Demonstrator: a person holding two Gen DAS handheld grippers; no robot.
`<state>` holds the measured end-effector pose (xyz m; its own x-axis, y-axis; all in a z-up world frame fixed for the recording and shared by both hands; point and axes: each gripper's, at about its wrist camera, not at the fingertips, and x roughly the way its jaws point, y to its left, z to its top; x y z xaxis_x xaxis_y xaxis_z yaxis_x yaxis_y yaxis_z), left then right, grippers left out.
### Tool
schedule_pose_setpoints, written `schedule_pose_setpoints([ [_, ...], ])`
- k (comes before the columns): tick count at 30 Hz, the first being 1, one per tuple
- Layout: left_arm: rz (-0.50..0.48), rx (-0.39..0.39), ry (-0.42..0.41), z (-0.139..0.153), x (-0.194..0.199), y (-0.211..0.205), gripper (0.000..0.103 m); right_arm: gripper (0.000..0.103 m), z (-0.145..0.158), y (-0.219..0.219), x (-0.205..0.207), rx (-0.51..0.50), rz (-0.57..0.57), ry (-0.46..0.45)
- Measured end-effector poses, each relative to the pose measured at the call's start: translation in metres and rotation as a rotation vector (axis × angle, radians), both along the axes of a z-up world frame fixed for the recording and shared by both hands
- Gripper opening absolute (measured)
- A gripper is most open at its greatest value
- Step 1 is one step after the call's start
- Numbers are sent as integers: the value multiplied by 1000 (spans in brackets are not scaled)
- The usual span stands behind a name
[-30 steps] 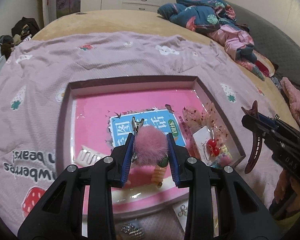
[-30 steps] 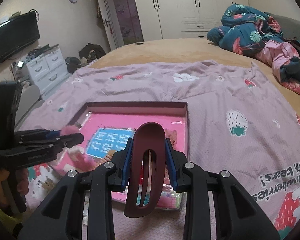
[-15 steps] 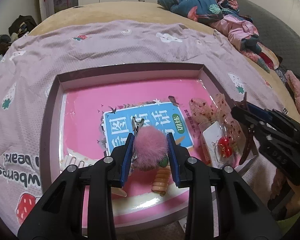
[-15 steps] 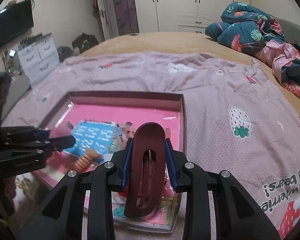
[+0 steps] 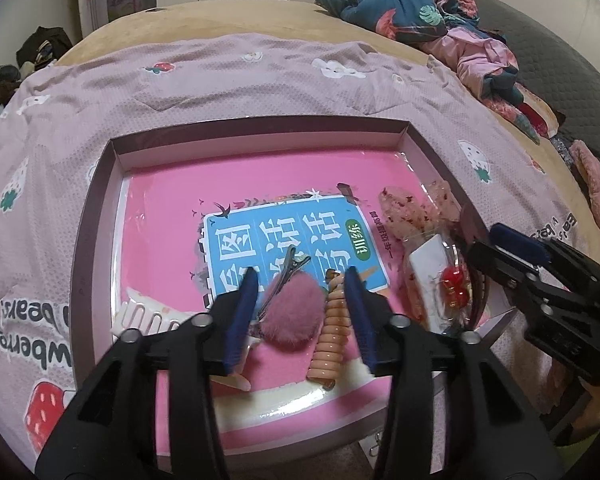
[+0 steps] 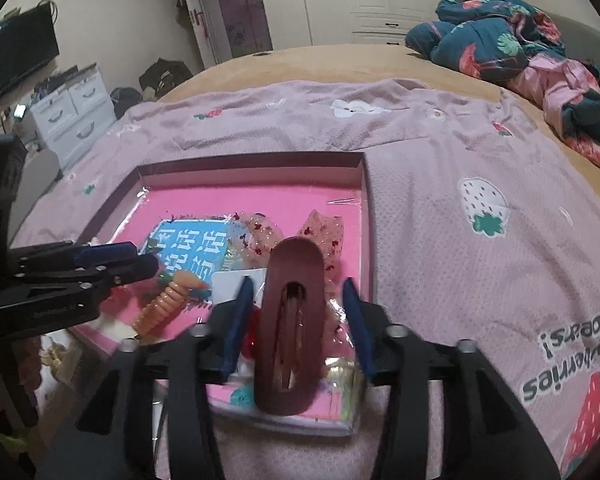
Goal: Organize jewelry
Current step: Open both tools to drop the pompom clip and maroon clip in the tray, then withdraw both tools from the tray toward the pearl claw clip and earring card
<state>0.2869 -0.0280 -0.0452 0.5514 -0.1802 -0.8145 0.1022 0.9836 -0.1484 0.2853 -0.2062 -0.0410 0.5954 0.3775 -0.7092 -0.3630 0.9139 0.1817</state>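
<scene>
Both claws lower over pink tray point(image 5: 100, 216), left claw point(image 5: 300, 312) opening off pompom clip point(image 5: 296, 318), right claw point(image 6: 296, 320) opening off maroon clip point(image 6: 292, 320), strawberry blanket point(image 6: 480, 216)

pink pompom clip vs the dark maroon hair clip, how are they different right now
The pink pompom clip is a round fluffy ball on a thin metal alligator clip; the dark maroon hair clip is a long, smooth oval with a slot down its middle. The pompom clip sits between the left gripper and its opening fingers, the maroon one between the right gripper fingers, also opening. Both are over the pink-lined box, with no pad pressing them.
</scene>
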Motion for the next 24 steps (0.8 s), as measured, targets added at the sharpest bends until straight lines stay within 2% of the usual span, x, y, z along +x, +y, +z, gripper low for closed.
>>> schedule_pose_setpoints([
  [3, 0, -7, -5, 2, -2, -1, 40, 56, 6, -9, -8, 22, -14, 1],
  [4, 1, -10, -4, 3, -3, -1, 43, 59, 10, -12, -11, 26, -21, -3],
  [8, -2, -25, -24, 15, -13, -1, 55, 79, 29, -23, -25, 47, -46, -39],
  [9, -1, -33, -32, 20, -17, 0, 59, 84, 33, -25, -29, 52, -49, -49],
  [11, 9, -44, -58, 32, -26, 4, 65, 87, 47, -30, -40, 61, -50, -83],
  [13, 23, -51, -79, 41, -34, 9, 79, 92, 58, -31, -48, 60, -46, -108],
  [14, 30, -55, -90, 47, -38, 12, 81, 94, 64, -32, -53, 60, -47, -124],
  [17, 63, -49, -140, 67, -56, 23, 92, 97, 85, -33, -69, 68, -36, -176],
  [24, 103, -40, -209, 97, -91, 46, 94, 98, 120, -30, -99, 90, -9, -254],
])
